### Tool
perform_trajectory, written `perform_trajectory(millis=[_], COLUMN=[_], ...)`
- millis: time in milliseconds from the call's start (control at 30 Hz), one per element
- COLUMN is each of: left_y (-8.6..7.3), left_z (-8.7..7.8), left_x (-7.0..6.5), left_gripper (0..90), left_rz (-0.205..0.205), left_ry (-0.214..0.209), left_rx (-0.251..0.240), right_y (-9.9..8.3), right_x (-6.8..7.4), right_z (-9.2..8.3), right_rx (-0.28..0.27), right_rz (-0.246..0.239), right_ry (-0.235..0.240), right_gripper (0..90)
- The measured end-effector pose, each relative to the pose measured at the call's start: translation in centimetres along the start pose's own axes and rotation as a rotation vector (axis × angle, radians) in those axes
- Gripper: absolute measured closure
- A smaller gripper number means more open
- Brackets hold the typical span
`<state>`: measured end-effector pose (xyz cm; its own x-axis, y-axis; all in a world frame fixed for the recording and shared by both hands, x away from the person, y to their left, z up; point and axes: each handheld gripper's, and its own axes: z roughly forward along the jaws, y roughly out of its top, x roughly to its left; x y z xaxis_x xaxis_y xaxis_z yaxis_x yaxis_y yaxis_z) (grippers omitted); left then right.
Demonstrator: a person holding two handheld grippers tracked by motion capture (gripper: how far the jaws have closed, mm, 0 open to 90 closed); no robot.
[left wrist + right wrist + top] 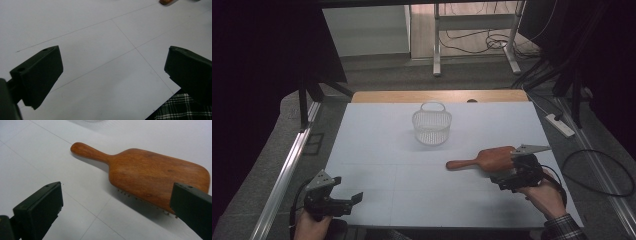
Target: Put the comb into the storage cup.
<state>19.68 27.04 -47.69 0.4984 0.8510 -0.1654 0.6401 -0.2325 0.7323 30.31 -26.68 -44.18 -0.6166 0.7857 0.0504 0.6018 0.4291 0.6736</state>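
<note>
A wooden hairbrush [484,160] lies bristles down on the white table [387,150], handle pointing left. My right gripper [506,171] is at the brush's broad end, open. In the right gripper view the brush [150,175] lies just ahead of my right gripper [116,192], and the right jaw covers a corner of its head. My left gripper [347,200] rests open near the table's front left corner with nothing in it. In its own view my left gripper [113,57] faces bare table, and the brush's handle tip [166,1] peeks in at the top edge.
A clear mesh basket [432,125] with a handle stands at the table's far middle. A plaid sleeve [180,107] shows at the near edge. Beyond the table are desk legs and cables [492,42]; a power strip [560,125] lies on the floor at right.
</note>
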Motion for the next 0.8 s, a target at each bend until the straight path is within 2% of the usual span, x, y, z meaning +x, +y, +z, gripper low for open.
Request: perform_trajectory(millis=[367, 800], left_y=[0.0, 0.0], left_z=[0.0, 0.0], left_x=[0.0, 0.1], left_gripper=[2.2, 2.2], left_rz=[-0.004, -0.005], left_ry=[-0.003, -0.005], left_rx=[0.000, 0.001], right_y=[1.3, 2.5], right_x=[0.1, 0.6], right_z=[1.2, 2.7], right_rx=[0.027, 0.047], right_rz=[-0.019, -0.037], right_ry=[0.002, 0.027], right_gripper=[0.0, 0.0])
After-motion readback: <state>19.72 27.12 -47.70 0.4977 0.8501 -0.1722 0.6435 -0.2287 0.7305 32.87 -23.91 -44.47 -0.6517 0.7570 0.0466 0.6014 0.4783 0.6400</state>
